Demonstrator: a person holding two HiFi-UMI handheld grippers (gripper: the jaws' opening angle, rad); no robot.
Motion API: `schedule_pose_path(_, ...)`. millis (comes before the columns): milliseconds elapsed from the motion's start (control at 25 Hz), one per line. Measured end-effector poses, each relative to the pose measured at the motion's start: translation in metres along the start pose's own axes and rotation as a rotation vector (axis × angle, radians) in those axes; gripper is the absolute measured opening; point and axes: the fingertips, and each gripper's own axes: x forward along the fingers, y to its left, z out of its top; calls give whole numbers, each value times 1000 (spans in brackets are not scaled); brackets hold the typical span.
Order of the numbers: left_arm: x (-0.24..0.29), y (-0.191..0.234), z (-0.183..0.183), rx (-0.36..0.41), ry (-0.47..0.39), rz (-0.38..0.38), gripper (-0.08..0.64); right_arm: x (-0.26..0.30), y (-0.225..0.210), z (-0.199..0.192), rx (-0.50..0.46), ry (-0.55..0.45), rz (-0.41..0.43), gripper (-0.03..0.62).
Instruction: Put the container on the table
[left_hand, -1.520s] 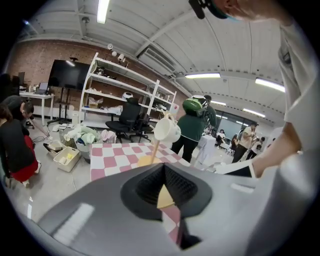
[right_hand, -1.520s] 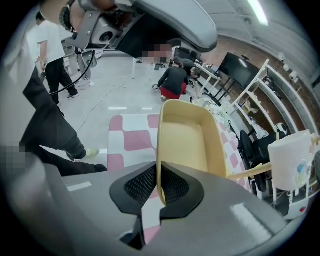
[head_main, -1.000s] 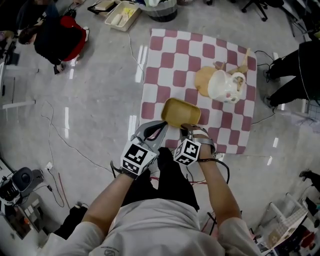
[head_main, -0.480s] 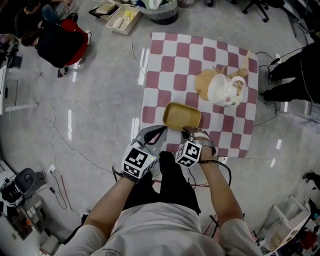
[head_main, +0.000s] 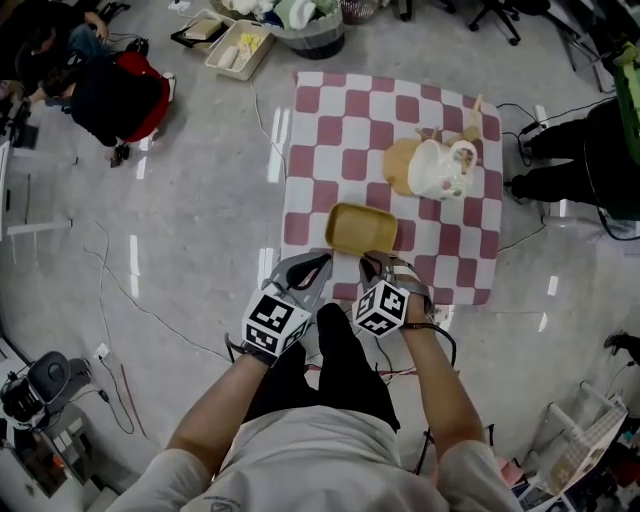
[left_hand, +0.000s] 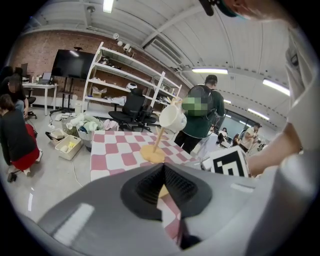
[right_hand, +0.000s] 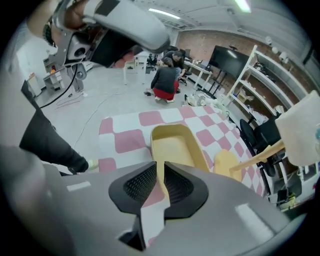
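Mustard-yellow rectangular plastic container (head_main: 362, 229): plain, no pattern. Red-and-white checkered cloth (head_main: 330, 130) under it. White ceramic cup (head_main: 437, 170) with small coloured print; tan wooden stand (head_main: 403, 160). Pale grey glossy floor (head_main: 180, 200). Left gripper (head_main: 322, 258) and right gripper (head_main: 372, 262): grey bodies, black ribbed pads, cubes with black-and-white square markers. Black trousers (head_main: 340, 370), white shirt (head_main: 320, 450).

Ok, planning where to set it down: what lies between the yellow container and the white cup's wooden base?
Only bare checkered cloth, seen in the head view, separates the yellow container from the wooden base.
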Motion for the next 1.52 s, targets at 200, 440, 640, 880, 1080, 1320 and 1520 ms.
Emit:
schedule_pose_path(200, -17, -10, 7, 19, -9, -28, 6, -35, -4, 24, 82, -53, -85, 35)
schedule_pose_path(440, -46, -24, 21, 49, -31, -60, 6, -82, 4, 59, 163, -126, -166, 23)
schedule_pose_path(640, -73, -33, 33, 78, -59, -76, 6, -119, 9, 88, 216, -195, -223, 11)
schedule_pose_path(880, -109, -47, 52, 116, -101, -95, 6, -166, 17, 126, 312, -298, -253, 11)
schedule_pose_path(1080, -137, -51, 75, 153, -153, -87, 6, -200, 22, 157, 338, -372, -280, 11)
schedule_pose_path(1320, -169, -58, 94, 172, -202, -85, 6, -236, 30, 182, 343, -427, -333, 11)
schedule_pose_path(1520, -191, -64, 107, 155, -238, -84, 6, -266, 28, 197, 406, -497, -373, 11)
